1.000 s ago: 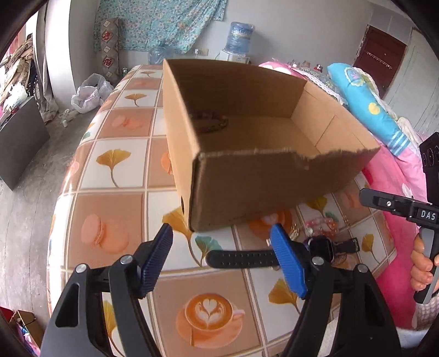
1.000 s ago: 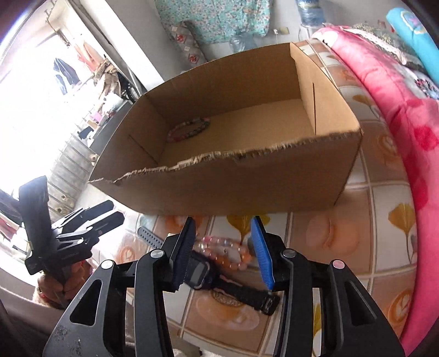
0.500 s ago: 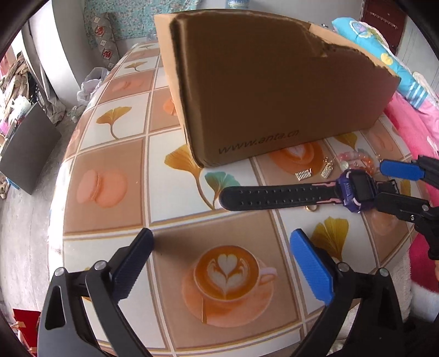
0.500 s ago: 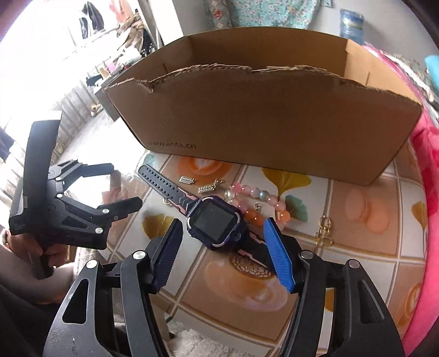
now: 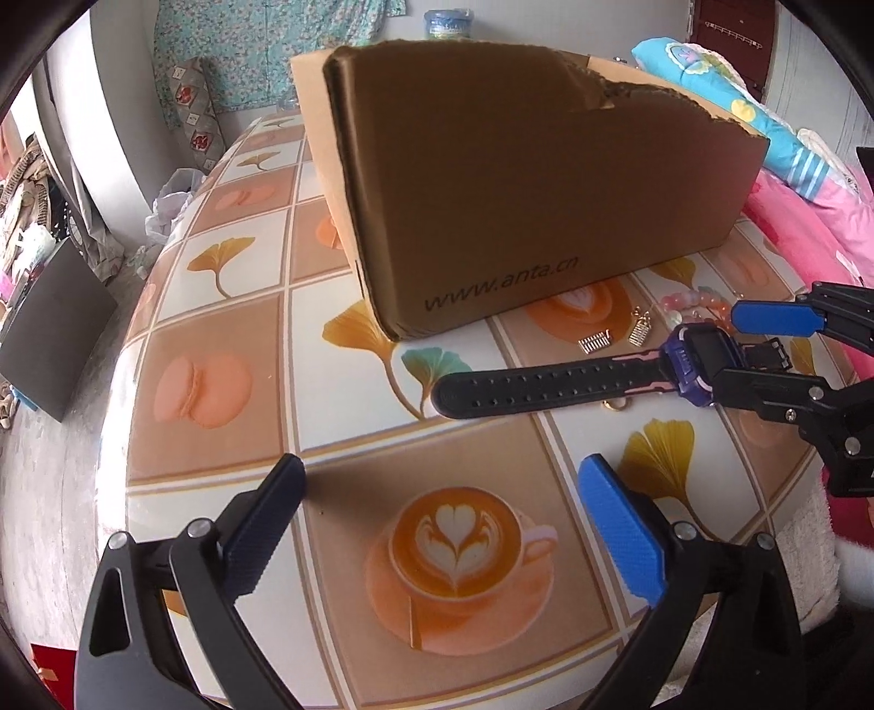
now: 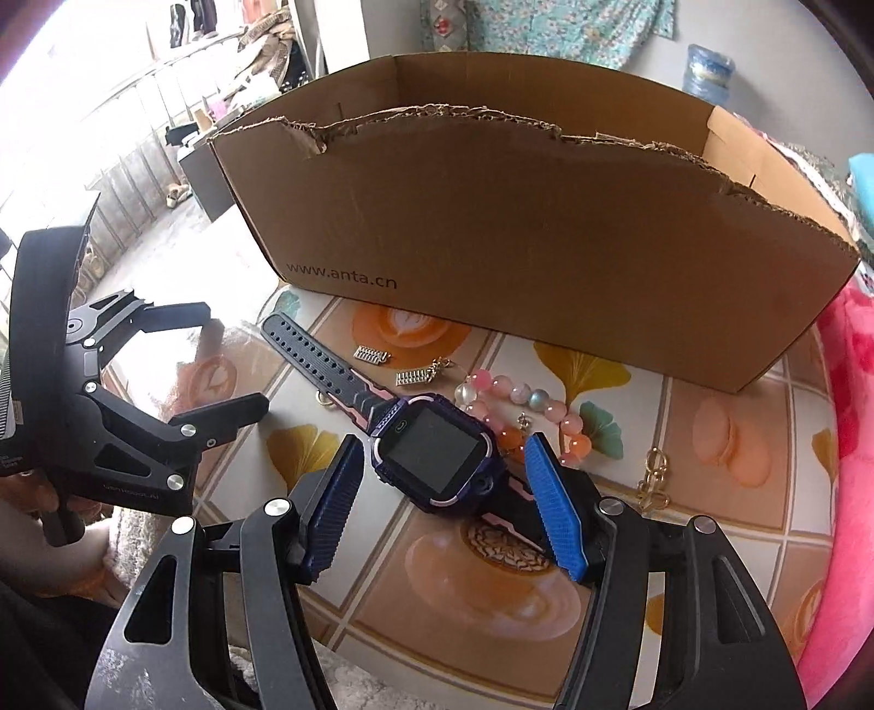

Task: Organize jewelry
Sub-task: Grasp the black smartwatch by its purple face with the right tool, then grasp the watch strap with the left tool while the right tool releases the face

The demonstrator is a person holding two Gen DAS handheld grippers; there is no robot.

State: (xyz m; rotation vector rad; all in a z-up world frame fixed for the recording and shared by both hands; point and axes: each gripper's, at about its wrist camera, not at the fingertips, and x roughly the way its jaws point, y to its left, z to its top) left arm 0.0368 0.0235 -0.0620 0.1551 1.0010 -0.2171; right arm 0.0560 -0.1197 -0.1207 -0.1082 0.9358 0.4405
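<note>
between right tongs [image 6: 442, 480]: watch [image 6: 434, 453]

A floral curtain [image 5: 262, 49] hangs on the pale wall [image 5: 573, 22] above a grey floor [image 5: 49, 491].

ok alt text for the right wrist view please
The right gripper straddles a purple smartwatch lying on a patterned tablecloth, its fingers open on either side. A pink bead bracelet and small gold charms lie before a cardboard box; the left gripper waits open.
</note>
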